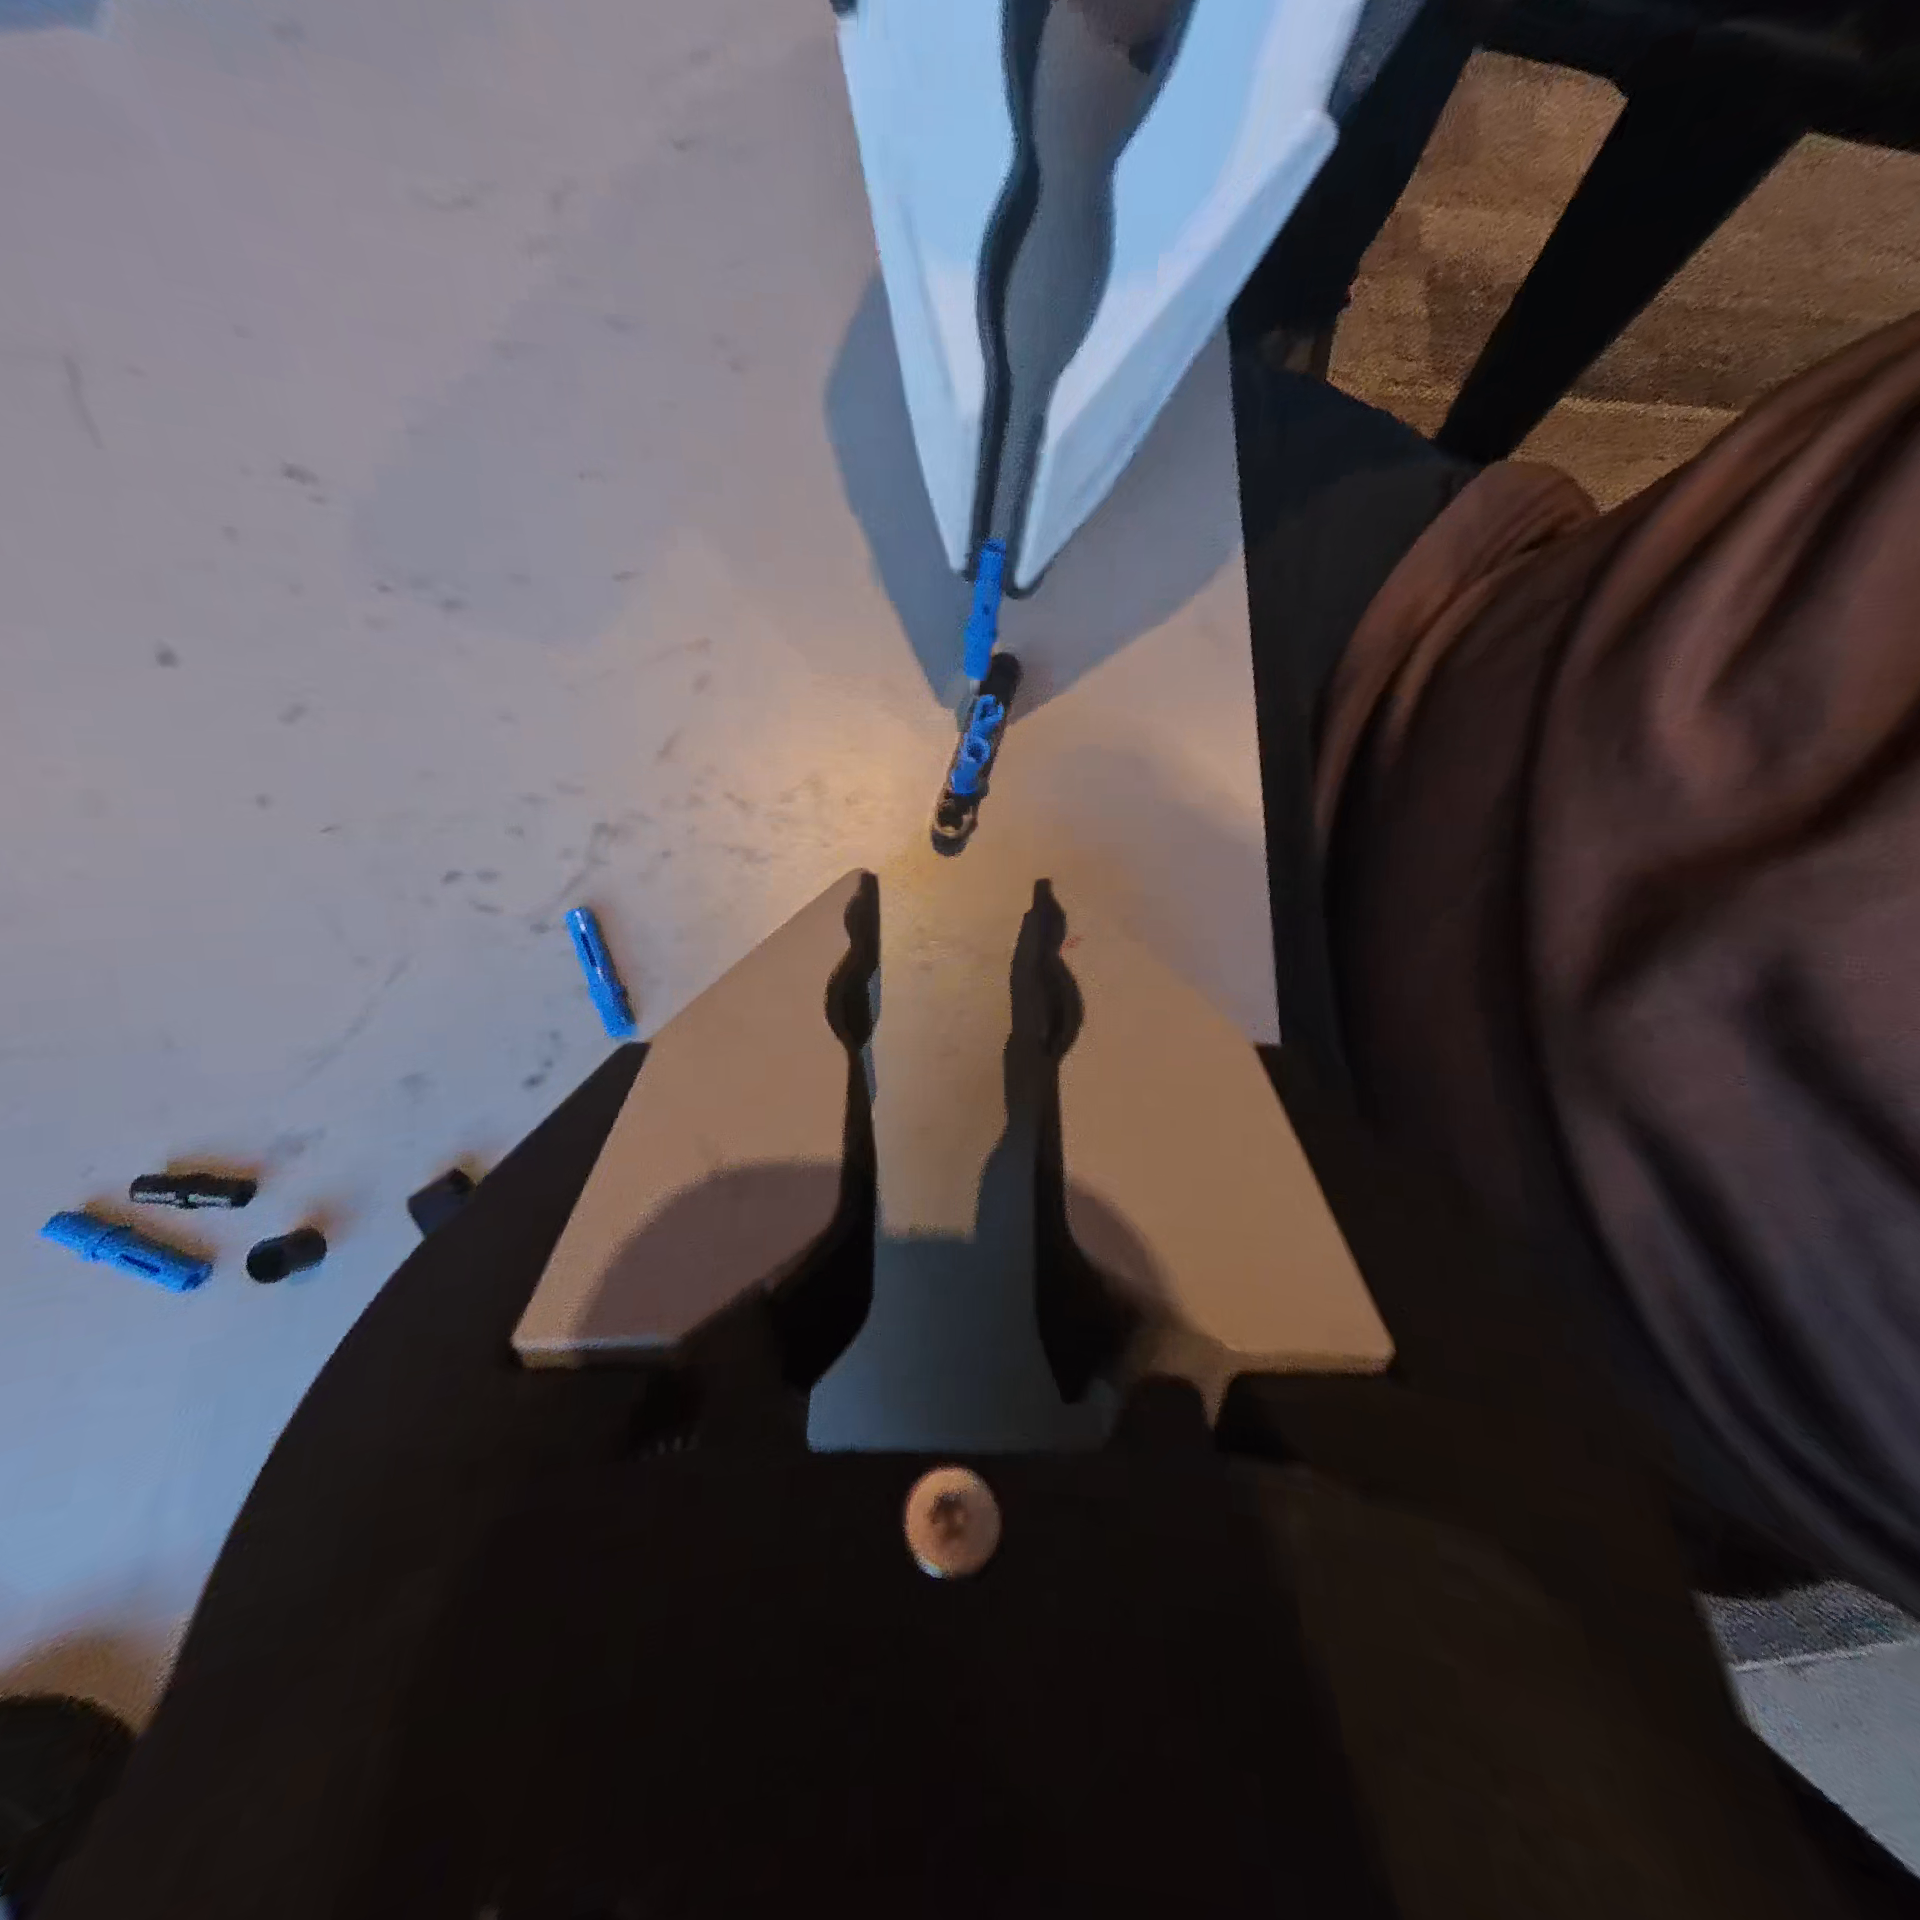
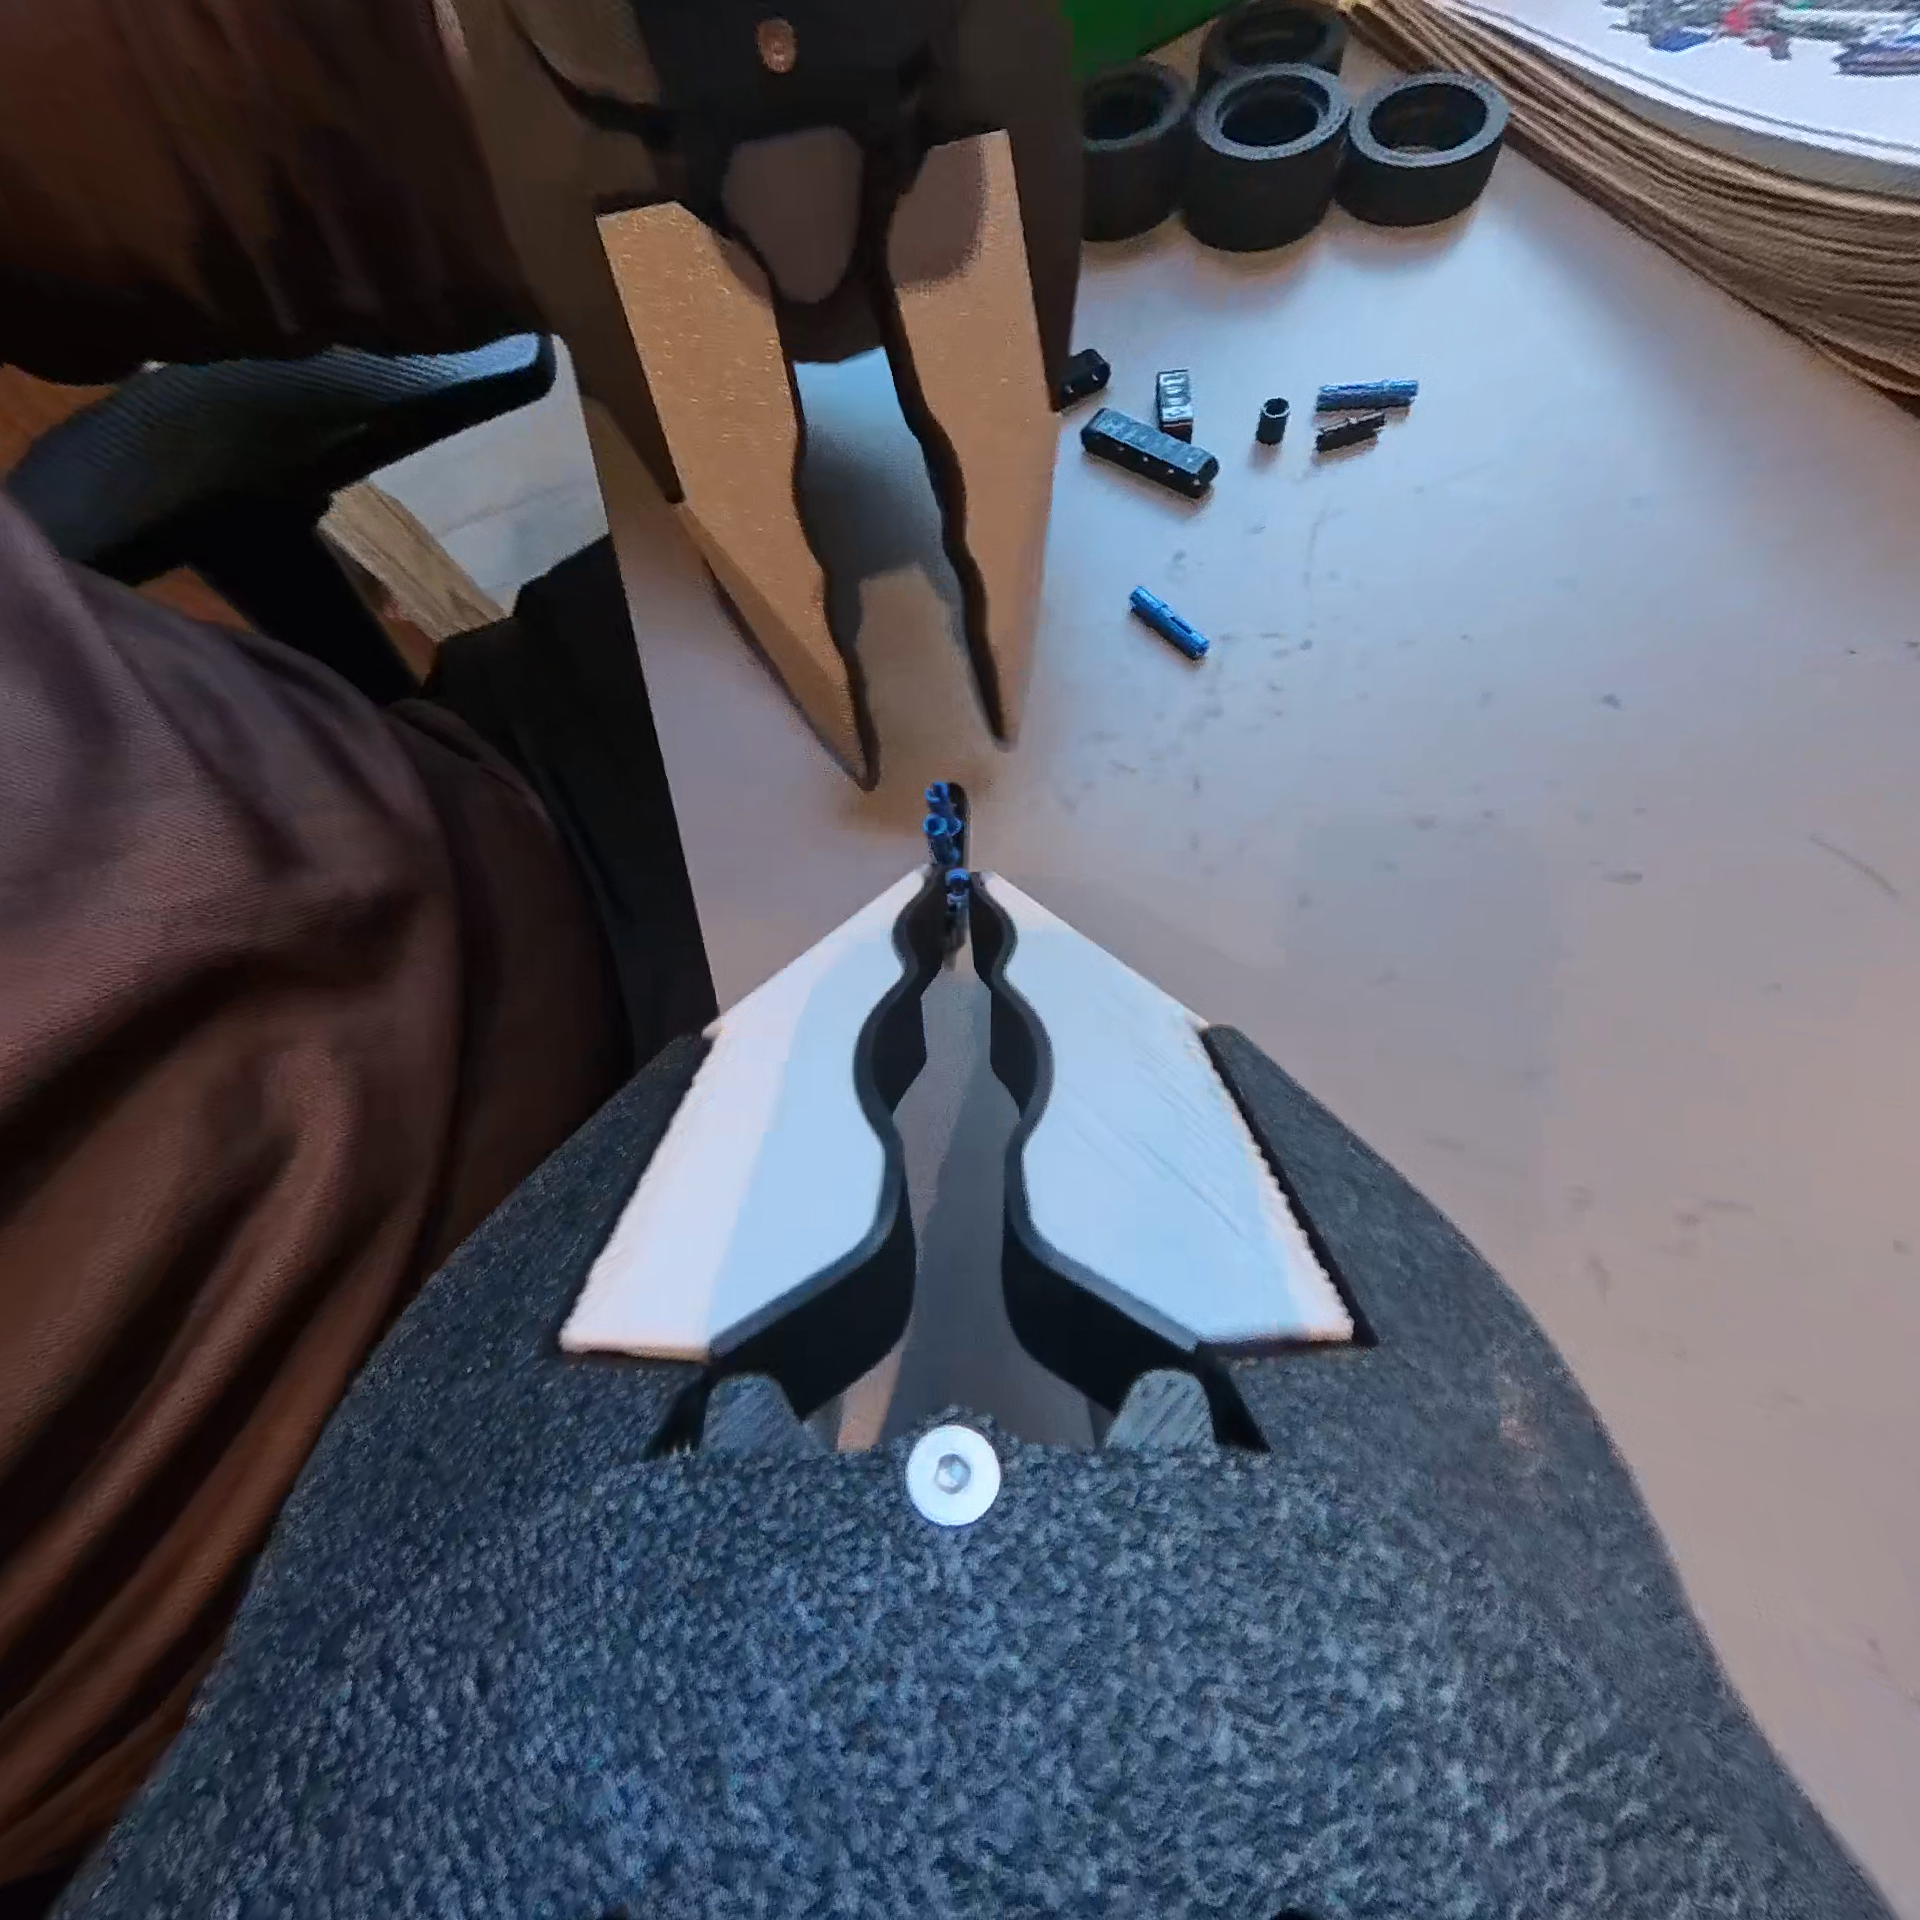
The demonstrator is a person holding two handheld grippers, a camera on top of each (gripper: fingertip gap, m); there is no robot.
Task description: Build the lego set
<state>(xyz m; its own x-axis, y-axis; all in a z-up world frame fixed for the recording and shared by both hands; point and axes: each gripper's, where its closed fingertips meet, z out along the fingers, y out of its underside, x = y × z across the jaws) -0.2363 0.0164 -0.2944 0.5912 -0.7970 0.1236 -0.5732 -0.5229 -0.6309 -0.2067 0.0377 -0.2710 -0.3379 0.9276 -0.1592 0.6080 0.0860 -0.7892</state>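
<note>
On pale scuffed table [image 2: 1558, 935]: black tyres [image 2: 1262, 156], loose blue pin [image 2: 1169, 621], black beam [image 2: 1148, 440], cardboard stack [image 2: 1714, 197] at far edge. Right gripper [image 1: 1000, 566], white fingers nearly closed, pinches blue pin [image 1: 984, 608] above black beam with pins [image 1: 971, 758] on table. Left gripper [image 1: 951, 888] tan, fingers narrowly parted, empty, facing it just short of beam

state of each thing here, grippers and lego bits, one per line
left gripper: open, empty, tips short of the beam
right gripper: shut on blue pin
blue pin: held at the tips, over the beam
black beam: on the table, blue pins already seated in it
loose blue pin: lying flat, untouched
black tyres: grouped at the far edge, unmounted
</note>
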